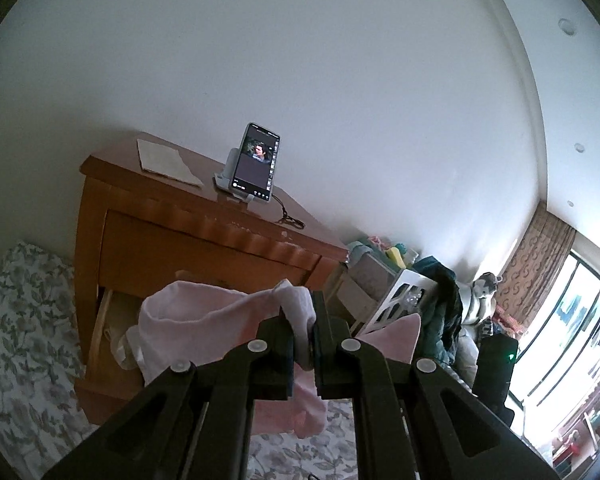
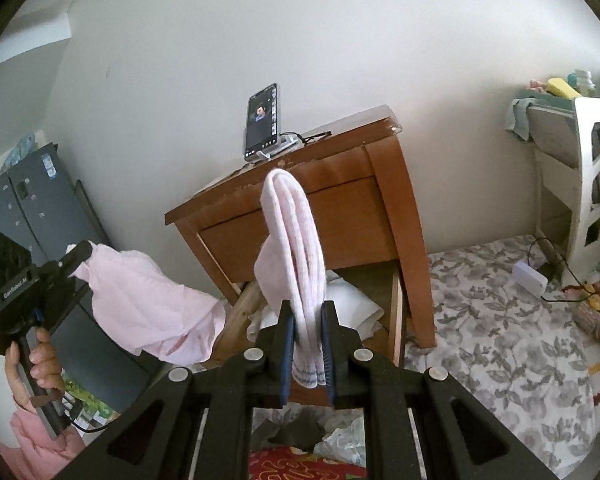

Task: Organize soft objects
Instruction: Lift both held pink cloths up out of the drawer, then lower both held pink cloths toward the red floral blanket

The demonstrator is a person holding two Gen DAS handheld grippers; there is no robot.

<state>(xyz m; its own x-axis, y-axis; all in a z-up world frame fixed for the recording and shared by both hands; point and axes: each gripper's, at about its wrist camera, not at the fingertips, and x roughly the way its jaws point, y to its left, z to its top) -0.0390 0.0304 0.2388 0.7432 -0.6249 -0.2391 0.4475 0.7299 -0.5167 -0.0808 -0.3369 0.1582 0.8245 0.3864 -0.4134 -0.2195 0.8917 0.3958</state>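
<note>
A pale pink cloth (image 1: 204, 320) hangs in the air in front of the wooden nightstand (image 1: 172, 248). My left gripper (image 1: 304, 344) is shut on a bunched fold of it. In the right wrist view my right gripper (image 2: 308, 344) is shut on a folded edge of pink cloth (image 2: 292, 248) that stands up between its pads. To the left a hand (image 2: 40, 360) holds the left gripper (image 2: 76, 258), and pink cloth (image 2: 148, 304) sags from it. It looks like one piece held by both, but the join is hidden.
The nightstand's lower drawer (image 2: 396, 312) is pulled out, with white fabric (image 2: 348, 304) inside. A phone (image 2: 262, 122) stands on top. A floral bedsheet (image 2: 500, 320) lies to the right, with a white slatted frame (image 2: 596, 184) beyond. A grey fridge (image 2: 32, 208) stands at the left.
</note>
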